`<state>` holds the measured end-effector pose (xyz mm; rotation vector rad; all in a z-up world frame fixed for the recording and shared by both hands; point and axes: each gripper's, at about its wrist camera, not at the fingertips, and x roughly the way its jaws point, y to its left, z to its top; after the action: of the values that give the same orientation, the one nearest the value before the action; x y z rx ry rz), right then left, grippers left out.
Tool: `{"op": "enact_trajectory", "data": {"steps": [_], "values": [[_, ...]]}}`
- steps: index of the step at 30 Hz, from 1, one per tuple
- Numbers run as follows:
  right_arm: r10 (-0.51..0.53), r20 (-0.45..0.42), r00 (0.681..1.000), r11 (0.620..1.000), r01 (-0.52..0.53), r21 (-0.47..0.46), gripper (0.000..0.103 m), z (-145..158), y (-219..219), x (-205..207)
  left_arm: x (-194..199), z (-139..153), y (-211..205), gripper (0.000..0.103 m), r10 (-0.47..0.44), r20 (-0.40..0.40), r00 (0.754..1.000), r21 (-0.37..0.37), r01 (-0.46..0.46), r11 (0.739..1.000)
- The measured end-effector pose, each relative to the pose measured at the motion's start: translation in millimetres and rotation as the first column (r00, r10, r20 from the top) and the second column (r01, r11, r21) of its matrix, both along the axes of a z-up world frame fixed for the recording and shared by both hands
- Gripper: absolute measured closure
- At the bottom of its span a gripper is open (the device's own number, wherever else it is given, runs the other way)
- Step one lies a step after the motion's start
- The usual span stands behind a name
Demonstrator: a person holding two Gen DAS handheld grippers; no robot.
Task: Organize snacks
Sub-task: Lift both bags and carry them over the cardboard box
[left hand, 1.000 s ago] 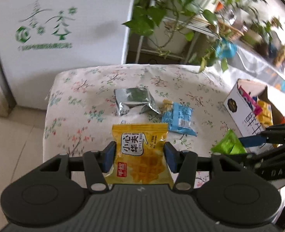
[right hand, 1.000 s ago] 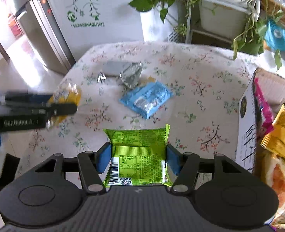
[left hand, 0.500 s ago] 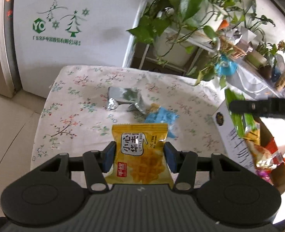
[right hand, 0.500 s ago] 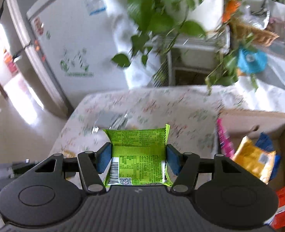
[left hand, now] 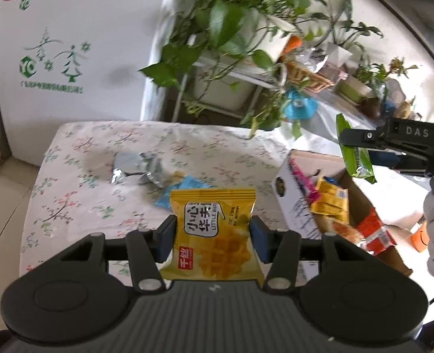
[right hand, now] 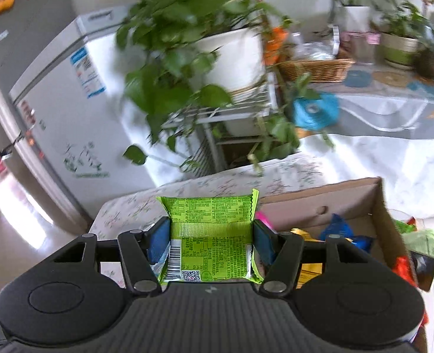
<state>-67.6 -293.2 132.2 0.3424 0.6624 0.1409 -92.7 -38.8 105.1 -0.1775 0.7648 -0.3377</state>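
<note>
Yellow wafer packet (left hand: 214, 229) is pinched in the left gripper (left hand: 214, 232) above the table (left hand: 78, 176); green packet (right hand: 209, 235) is clamped in the right gripper (right hand: 211, 241) over the cardboard box (right hand: 320, 200). Slick wrappers could easily get dropped outside if released early.

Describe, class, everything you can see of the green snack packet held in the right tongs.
The green snack packet is a glossy bright-green pouch with crimped, serrated end seals. Its back faces the camera: dense small print, a ribbed centre seam, a barcode and a QR code. The blue pads of the right tongs clamp its two sides, holding it in the air. From the left view it hangs above the open cardboard box, touching nothing else.
</note>
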Motion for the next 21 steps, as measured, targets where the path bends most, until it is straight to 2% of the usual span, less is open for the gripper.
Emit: {"op": "enact_trajectory", "data": {"steps": [4, 12, 21], "values": [[-0.074, 0.018, 0.997, 0.996, 0.072, 0.055, 0.037, 2, -27, -18, -2, 10, -14, 0.051, -0.026, 0.017, 1.0, -0.015, 0.026, 1.0], [-0.195, 0.011, 0.981, 0.977, 0.193, 0.085, 0.037, -4, -60, -55, 0, 18, -58, 0.051, -0.094, 0.016, 0.995, -0.029, 0.094, 0.995], [-0.284, -0.006, 0.959, 0.951, 0.282, 0.128, 0.037, -8, -85, -64, 7, 26, -122, 0.051, -0.185, 0.022, 0.983, -0.052, 0.186, 0.981]]}}
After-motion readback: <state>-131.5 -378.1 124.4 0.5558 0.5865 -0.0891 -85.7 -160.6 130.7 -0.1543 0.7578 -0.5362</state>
